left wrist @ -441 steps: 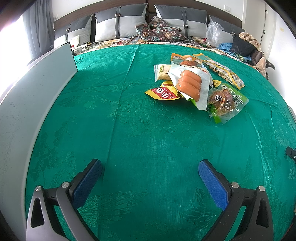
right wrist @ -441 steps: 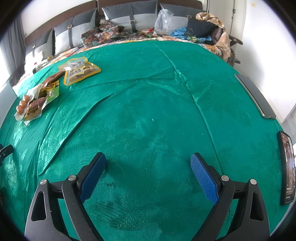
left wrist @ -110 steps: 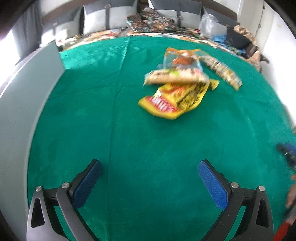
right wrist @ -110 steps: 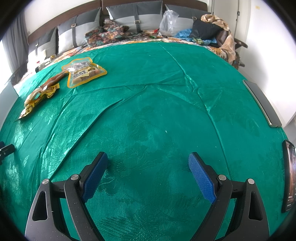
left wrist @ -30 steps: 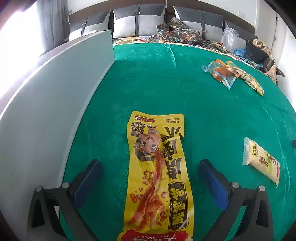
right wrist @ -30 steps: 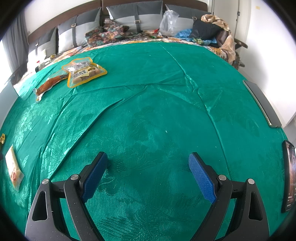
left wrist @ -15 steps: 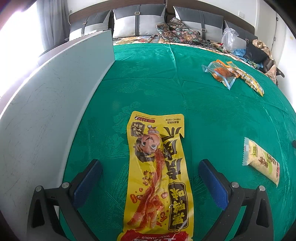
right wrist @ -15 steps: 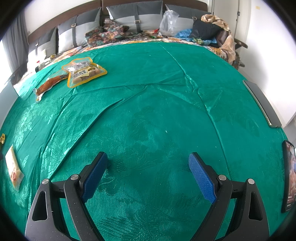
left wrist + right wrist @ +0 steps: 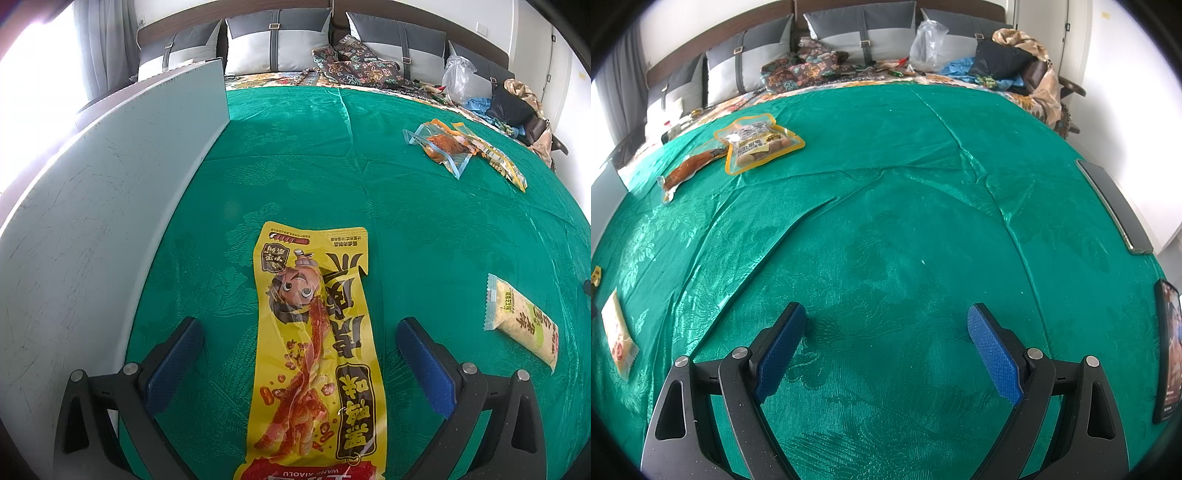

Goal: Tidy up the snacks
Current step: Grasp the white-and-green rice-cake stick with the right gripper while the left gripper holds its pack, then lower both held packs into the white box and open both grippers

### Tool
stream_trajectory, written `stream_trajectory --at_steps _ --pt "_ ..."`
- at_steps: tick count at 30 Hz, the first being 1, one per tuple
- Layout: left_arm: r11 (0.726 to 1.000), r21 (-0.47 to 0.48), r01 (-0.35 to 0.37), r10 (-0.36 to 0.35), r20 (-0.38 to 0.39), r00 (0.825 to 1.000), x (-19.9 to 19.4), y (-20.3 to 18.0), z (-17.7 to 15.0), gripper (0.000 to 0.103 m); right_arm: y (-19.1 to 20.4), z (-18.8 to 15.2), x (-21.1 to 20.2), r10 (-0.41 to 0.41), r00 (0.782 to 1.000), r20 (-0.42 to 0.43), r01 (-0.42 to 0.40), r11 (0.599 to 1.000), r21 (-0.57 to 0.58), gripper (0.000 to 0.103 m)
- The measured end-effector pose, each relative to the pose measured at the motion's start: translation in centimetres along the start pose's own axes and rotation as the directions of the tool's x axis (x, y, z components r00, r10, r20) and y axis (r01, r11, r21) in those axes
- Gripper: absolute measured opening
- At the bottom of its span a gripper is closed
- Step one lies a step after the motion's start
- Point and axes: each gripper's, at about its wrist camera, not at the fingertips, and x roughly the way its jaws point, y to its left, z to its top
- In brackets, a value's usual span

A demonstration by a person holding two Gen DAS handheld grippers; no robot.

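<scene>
A long yellow snack packet (image 9: 314, 343) lies flat on the green cloth between the fingers of my open left gripper (image 9: 299, 332), not gripped. A small pale cracker packet (image 9: 521, 321) lies to its right; it also shows at the left edge of the right wrist view (image 9: 618, 339). A clear packet with orange food (image 9: 439, 146) and a long yellow-edged packet (image 9: 491, 155) lie far right. In the right wrist view these are the orange-food packet (image 9: 689, 166) and a yellow-rimmed sausage packet (image 9: 757, 144). My right gripper (image 9: 886, 328) is open and empty over bare cloth.
A tall grey board (image 9: 92, 221) stands along the left of the cloth. Two dark phones or tablets (image 9: 1113, 205) (image 9: 1167, 350) lie at the right edge. Pillows (image 9: 277, 40), a plastic bag (image 9: 927, 40) and clothes (image 9: 1008, 55) sit at the far end.
Nothing has visibly changed over the last second. Since 3.7 s ago the yellow packet and the cracker packet have come from the far pile to lie near my left gripper.
</scene>
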Motion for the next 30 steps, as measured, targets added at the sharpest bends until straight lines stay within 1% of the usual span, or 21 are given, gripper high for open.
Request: stream_trajectory --at_steps 3,5,10,11,12,13,15,16,17,18,19,20,21,22,23,24,25,26,27,28,30 --pt "1.000 0.000 0.000 0.000 0.000 1.000 0.1 0.1 0.1 0.103 0.0 0.0 0.0 0.001 1.000 0.000 -0.001 1.000 0.000 0.092" --pt "1.000 0.000 0.000 0.000 0.000 1.000 0.0 0.0 0.0 0.103 0.1 0.0 0.1 0.011 1.000 -0.006 -0.011 1.000 -0.005 0.096" --pt "1.000 0.000 0.000 0.000 0.000 1.000 0.1 0.1 0.1 0.103 1.0 -0.1 0.0 0.023 1.000 -0.012 -0.023 0.999 -0.029 0.096" --pt "1.000 0.000 0.000 0.000 0.000 1.000 0.1 0.1 0.1 0.103 1.5 -0.1 -0.1 0.036 0.999 -0.025 -0.037 0.998 -0.043 0.095" --pt "1.000 0.002 0.001 -0.001 -0.001 1.000 0.0 0.0 0.0 0.103 2.7 -0.2 -0.6 0.081 0.996 -0.046 -0.084 0.994 -0.066 0.094" --pt "1.000 0.009 0.004 -0.004 -0.009 1.000 0.0 0.0 0.1 0.103 4.0 -0.3 -1.4 0.152 0.987 -0.055 -0.156 0.984 -0.084 0.094" --pt "0.999 0.028 0.019 -0.018 -0.041 0.999 0.1 -0.1 0.2 0.103 8.1 -0.3 -3.7 0.340 0.938 -0.070 -0.347 0.927 -0.141 0.094" --pt "0.999 0.029 0.026 -0.024 -0.058 0.998 -0.1 0.2 0.3 0.099 10.4 -0.2 -4.6 0.426 0.899 -0.103 -0.438 0.880 -0.186 0.094" --pt "0.999 0.030 0.025 -0.023 -0.060 0.998 -0.5 0.2 0.2 0.086 13.0 -0.2 -5.3 0.484 0.862 -0.149 -0.507 0.827 -0.245 0.094" --pt "0.999 0.030 0.028 -0.026 -0.055 0.998 -0.8 0.1 0.2 0.076 15.9 -0.3 -5.7 0.505 0.839 -0.204 -0.545 0.774 -0.324 0.094" --pt "0.999 0.033 0.035 -0.033 -0.059 0.998 -1.5 0.0 0.0 0.057 18.6 -0.5 -5.7 0.484 0.838 -0.251 -0.545 0.735 -0.403 0.094" --pt "0.999 0.033 0.034 -0.032 -0.070 0.997 -1.4 0.0 0.3 0.056 20.3 -0.6 -5.3 0.454 0.846 -0.280 -0.534 0.717 -0.448 0.094" --pt "0.998 0.019 0.055 -0.053 -0.086 0.995 -1.5 0.4 0.2 0.055 22.1 -0.7 -4.3 0.408 0.857 -0.316 -0.516 0.703 -0.490 0.093" --pt "0.996 -0.010 0.090 -0.090 -0.096 0.991 -1.9 0.7 0.0 0.055 23.4 -0.6 -3.3 0.370 0.863 -0.344 -0.502 0.701 -0.506 0.092" --pt "0.993 -0.035 0.109 -0.112 -0.100 0.989 -2.1 1.1 -0.2 0.048 24.1 -0.4 -2.5 0.360 0.857 -0.368 -0.508 0.705 -0.494 0.082" --pt "0.988 -0.074 0.139 -0.145 -0.092 0.985 -2.8 1.7 -0.5 0.045 24.5 -0.3 -1.9 0.362 0.845 -0.393 -0.524 0.707 -0.476 0.064" --pt "0.982 -0.097 0.160 -0.168 -0.088 0.982 -3.1 2.0 -0.6 0.043 24.5 -0.1 -1.9 0.341 0.859 -0.383 -0.501 0.716 -0.486 0.032" --pt "0.970 -0.142 0.199 -0.212 -0.080 0.974 -3.8 2.5 -0.9 0.043 24.5 0.2 -2.0 0.315 0.869 -0.381 -0.478 0.732 -0.485 0.031" --pt "0.963 -0.161 0.218 -0.232 -0.073 0.970 -4.1 2.6 -0.9 0.043 24.2 0.3 -1.9 0.329 0.851 -0.409 -0.501 0.740 -0.448 0.031" --pt "0.953 -0.183 0.243 -0.257 -0.058 0.965 -4.7 2.8 -1.2 0.043 23.7 0.4 -2.1 0.346 0.841 -0.417 -0.515 0.748 -0.419 0.031" --pt "0.940 -0.197 0.280 -0.292 -0.037 0.956 -5.6 2.6 -1.5 0.043 22.7 0.7 -3.1 0.355 0.850 -0.390 -0.502 0.770 -0.394 0.031"
